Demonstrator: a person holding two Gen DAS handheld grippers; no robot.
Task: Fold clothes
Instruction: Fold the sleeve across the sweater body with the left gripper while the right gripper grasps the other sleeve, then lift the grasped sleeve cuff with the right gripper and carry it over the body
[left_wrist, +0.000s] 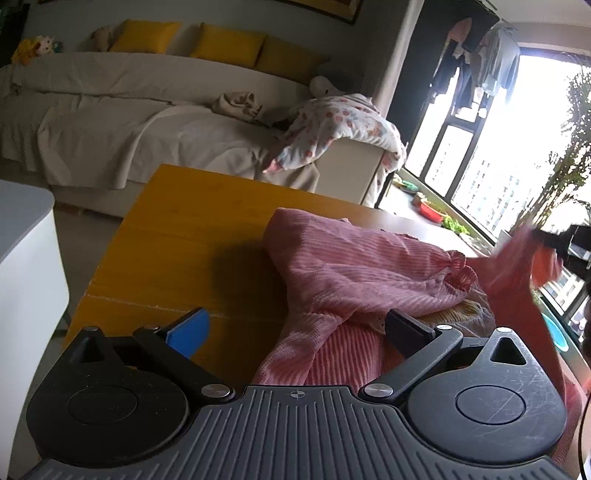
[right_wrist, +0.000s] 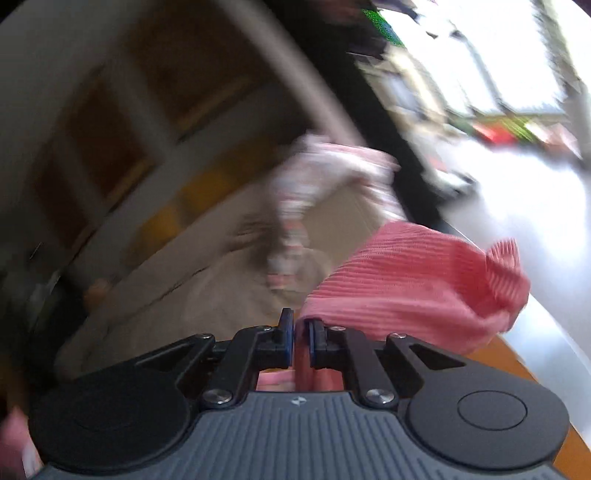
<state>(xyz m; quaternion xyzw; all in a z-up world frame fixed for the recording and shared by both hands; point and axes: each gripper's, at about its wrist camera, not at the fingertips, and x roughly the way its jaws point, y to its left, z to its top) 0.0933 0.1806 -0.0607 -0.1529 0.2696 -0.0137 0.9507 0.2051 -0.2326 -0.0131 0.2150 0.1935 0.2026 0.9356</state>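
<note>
Right gripper clamped on pink garment; left gripper open.
Your right fingers pinch a fold of the ribbed pink cloth, lifting it off the yellow table. Your left fingers stand wide apart, gripping nothing, low over the garment's near edge. The right view is blurred.

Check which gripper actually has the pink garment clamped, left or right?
The right gripper: its jaws are shut on a fold of the pink ribbed garment. The left gripper stands wide open above the garment on the yellow table, pinching nothing.
</note>
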